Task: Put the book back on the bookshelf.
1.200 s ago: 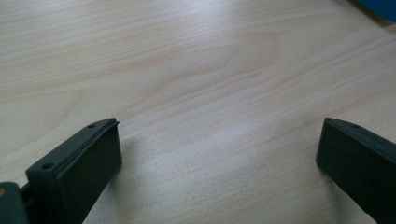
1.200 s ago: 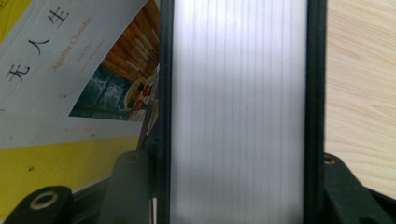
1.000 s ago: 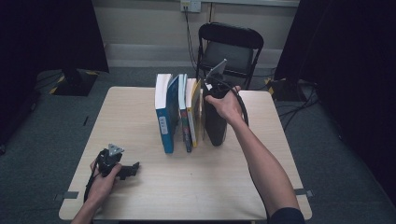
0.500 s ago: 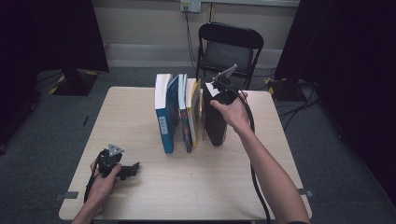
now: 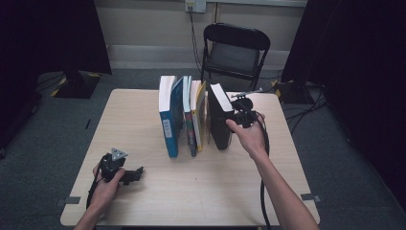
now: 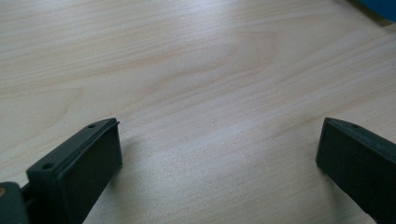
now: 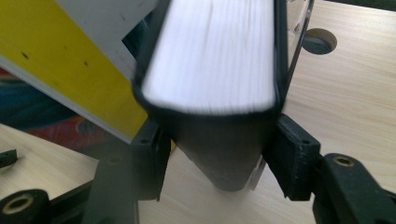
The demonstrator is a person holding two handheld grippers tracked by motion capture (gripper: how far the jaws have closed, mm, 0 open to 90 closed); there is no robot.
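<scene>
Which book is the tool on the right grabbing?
The black book at the right end of the row, tilted. It sits between the right tool's jaws; the blue, thin and yellow ones stand farther left.

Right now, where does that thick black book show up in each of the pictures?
High view: the black book stands at the right end of the book row, mid-table, leaning, with the right tool at its side.
Left gripper view: not in it; bare table between the left tool's wide-apart jaws.
Right gripper view: the book fills the centre, between the tool's jaws.
Shared landmark: the yellow book beside it, seen at upper left in the right gripper view.
</scene>
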